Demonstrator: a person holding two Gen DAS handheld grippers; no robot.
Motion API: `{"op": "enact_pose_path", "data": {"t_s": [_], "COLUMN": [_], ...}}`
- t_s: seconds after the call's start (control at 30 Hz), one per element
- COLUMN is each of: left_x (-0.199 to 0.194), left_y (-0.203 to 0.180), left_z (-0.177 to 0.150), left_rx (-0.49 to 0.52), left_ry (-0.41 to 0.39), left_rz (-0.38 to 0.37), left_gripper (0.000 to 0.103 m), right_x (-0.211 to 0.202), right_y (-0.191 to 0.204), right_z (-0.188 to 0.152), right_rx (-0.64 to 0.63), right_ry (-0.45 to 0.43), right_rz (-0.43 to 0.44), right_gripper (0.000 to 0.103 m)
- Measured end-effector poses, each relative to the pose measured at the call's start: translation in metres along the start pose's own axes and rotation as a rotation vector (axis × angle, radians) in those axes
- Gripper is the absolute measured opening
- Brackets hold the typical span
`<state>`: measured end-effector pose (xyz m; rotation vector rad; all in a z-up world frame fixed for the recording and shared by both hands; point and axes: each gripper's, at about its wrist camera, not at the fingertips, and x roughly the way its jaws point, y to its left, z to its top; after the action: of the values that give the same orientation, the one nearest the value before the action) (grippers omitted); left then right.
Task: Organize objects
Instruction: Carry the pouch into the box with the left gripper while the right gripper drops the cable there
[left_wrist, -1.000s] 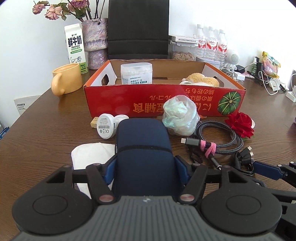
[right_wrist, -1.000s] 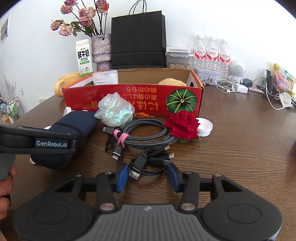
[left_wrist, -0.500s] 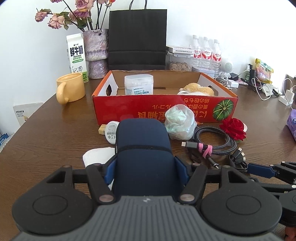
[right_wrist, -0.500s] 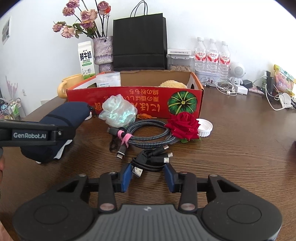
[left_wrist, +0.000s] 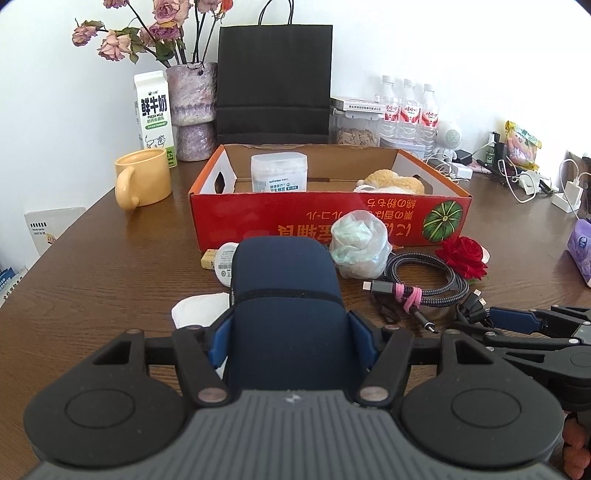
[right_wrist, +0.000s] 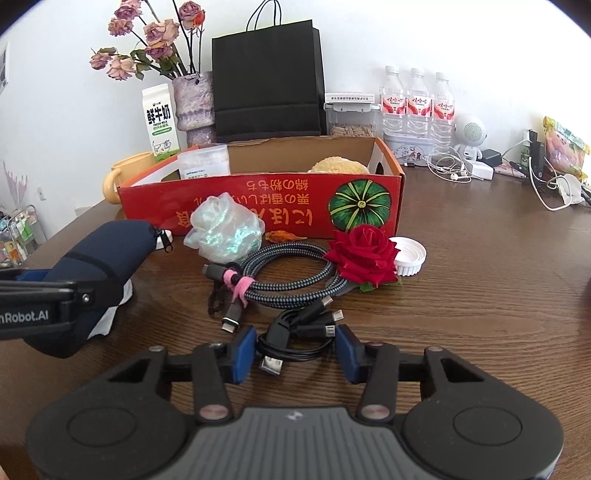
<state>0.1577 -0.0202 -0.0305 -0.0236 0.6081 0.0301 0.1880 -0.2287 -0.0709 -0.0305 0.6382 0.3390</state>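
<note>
Now | left gripper (left_wrist: 288, 332) clamps navy pouch (left_wrist: 284, 280) | right gripper (right_wrist: 295, 349) just widened, loosely straddling black cable (right_wrist: 295, 332)

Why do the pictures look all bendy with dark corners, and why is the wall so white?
Left wrist view: the fisheye lens curves the table edge and darkens the corners; the wall glares white behind the water bottles. Right wrist view: same bending and dark corners, the wall is washed out, and the red rose looks sharp.

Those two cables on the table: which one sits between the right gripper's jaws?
The thin black multi-plug cable, loosely bunched, lies between them. The thicker braided cable, coiled and bound with a pink tie, lies farther off beside the rose.
</note>
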Motion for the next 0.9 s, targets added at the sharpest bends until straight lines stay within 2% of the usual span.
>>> {"op": "enact_pose_path", "data": {"t_s": [0.2,0.47,0.9], "left_x": [-0.01,-0.012,0.02], "left_y": [-0.001,-0.012,-0.021], "left_z": [0.007,0.027,0.079], "left_rx": [0.003,0.011,-0.007], "left_ry": [-0.034,-0.078,-0.133], "left_rz": [-0.01,-0.033,-0.063], "left_gripper": [0.065,0.065,0.065], "right_x": [-0.017,-0.029,-0.002], "right_y": [0.0,0.003,0.002], "right_z": [0.004,0.027,0.079], "right_rx": [0.002,-0.016,-0.041], "right_ry": [-0.054,-0.133,-0.234], "right_rz": [0.003,0.013,0.006], "right_gripper": [0.045,0.045,0.045]}}
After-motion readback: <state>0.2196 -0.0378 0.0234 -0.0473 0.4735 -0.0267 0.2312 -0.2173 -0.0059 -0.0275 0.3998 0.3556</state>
